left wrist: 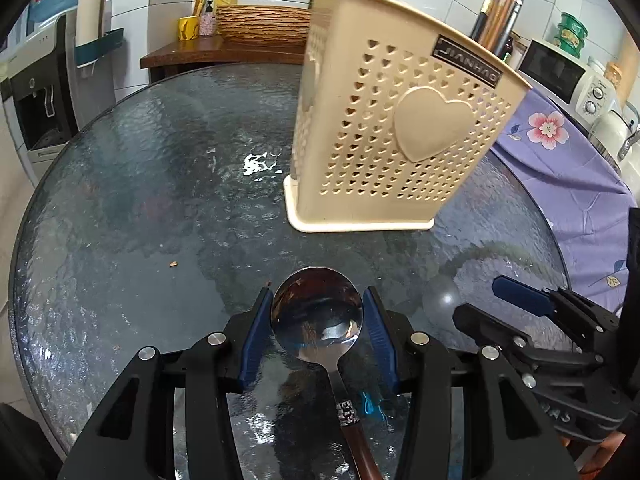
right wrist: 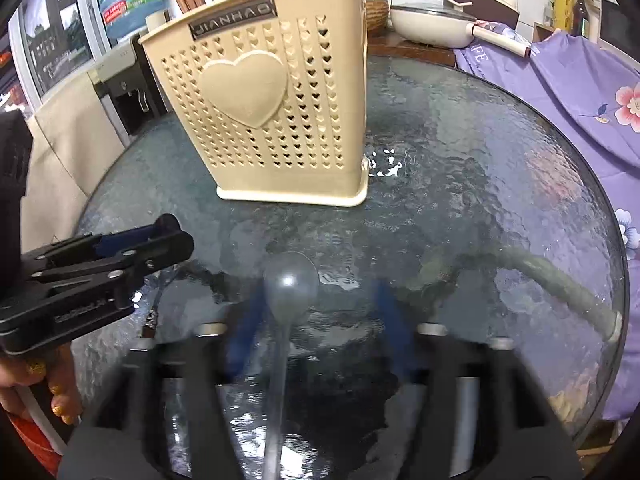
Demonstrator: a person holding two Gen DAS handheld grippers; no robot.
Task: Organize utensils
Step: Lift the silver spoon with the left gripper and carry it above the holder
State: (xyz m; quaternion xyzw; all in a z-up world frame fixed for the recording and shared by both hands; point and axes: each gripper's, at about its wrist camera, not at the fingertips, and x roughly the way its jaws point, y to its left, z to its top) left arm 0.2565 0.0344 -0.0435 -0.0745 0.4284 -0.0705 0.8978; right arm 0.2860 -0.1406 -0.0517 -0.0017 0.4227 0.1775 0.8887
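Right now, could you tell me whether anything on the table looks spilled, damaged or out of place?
Only small things: brownish crumbs lie on the glass table, left of the metal spoon. The beige utensil holder stands upright and looks undamaged.

Left gripper (left wrist: 317,304): black angular frame, blue ribbed finger pads (left wrist: 256,332), silver round screws. Right gripper (right wrist: 316,312): matching black frame, blue pads. Hand (right wrist: 44,392): gold glitter nails, red sleeve.

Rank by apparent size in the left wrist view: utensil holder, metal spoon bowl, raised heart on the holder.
1. utensil holder, clearly largest.
2. metal spoon bowl and raised heart: look about alike; the spoon lies much nearer the camera, so unranked.
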